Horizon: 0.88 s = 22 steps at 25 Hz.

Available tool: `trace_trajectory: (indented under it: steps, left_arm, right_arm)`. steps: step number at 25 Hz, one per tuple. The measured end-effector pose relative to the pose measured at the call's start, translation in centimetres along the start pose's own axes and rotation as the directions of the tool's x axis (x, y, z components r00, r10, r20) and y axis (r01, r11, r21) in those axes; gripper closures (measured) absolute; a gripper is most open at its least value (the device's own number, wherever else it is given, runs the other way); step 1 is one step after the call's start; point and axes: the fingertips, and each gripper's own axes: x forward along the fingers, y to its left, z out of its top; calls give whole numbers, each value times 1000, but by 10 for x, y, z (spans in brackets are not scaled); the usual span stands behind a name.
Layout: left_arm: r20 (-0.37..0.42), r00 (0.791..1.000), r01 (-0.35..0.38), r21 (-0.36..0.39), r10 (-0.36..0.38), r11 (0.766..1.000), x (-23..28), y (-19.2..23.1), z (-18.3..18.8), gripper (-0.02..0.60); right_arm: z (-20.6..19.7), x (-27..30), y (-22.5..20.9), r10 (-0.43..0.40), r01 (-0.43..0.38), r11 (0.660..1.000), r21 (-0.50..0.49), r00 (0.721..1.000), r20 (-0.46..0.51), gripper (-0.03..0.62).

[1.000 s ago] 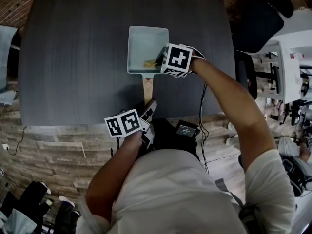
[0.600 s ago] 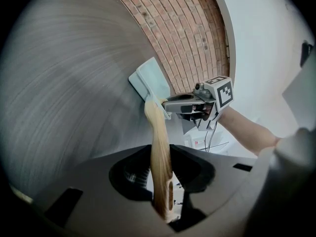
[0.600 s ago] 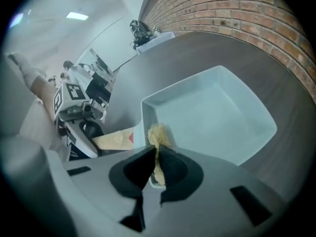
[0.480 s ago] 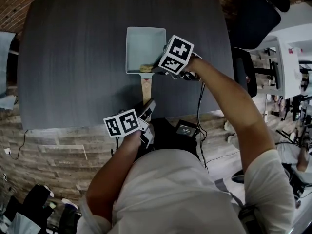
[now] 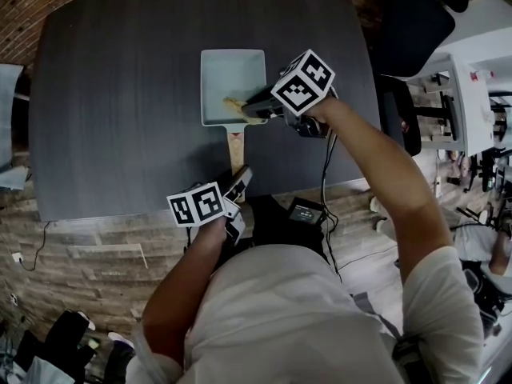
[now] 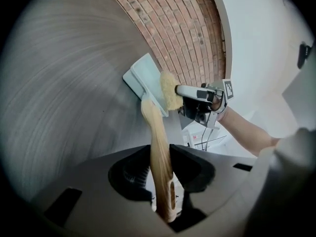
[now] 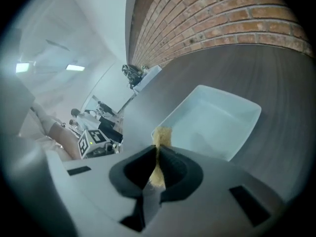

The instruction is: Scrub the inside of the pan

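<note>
Squarely on the dark grey tabletop (image 5: 120,94), a little nearer the person's edge than the far one, sits the pale blue-grey square pan (image 5: 232,74), shallow-walled and upright. Its light wooden handle (image 6: 160,157) runs straight back toward the person. The left tongs (image 5: 242,178) are clamped narrowly on the end of that handle, one dark pad on each side of the wood, at the tabletop's near edge.

At the pan's near right corner hangs a yellow, rough-textured sponge (image 7: 162,136), pinched thin between the right tongs (image 7: 157,169), whose pads are nearly together on it, with its free end sticking out past them. The sponge seems to sit just above the pan's bottom, beside the near rim, though no angle shows clearly whether it touches. The right tongs reach in from the pan's right side, tilted downward, their marker cube uppermost.

Beyond the tabletop's far edge stands a red brick wall (image 7: 222,14). A black chair (image 5: 416,30) stands off the right corner, and pale wood-plank floor (image 5: 80,246) shows below the near edge.
</note>
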Motion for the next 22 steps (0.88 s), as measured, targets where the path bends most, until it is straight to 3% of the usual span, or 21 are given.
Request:
trace_trajectory:
  steps: [4,8,15,19,22]
  left_arm:
    - [-25,1000,16,34,-15,999,-1,-2,0,455]
    - [-46,999,15,57,-12,998,-2,-2,-2,449]
    - [-65,998,6,66,-1,998,0,-1,-3,457]
    - [-76,997,-3,72,8,997,0,-2,-4,459]
    - [-88,996,-9,79,16,997,1,-2,-4,459]
  right_arm:
    - [20,-21,1,-30,32,999,-16,994,105,562]
    - [29,-44,-25,-188,197,980,-36,966,175,562]
    - [26,-82,-94,-495,504,863,-25,855,157,562]
    - [21,-94,-127,-593,597,802,6,796,124,562]
    - [21,-93,-143,-620,622,783,9,779,100,562]
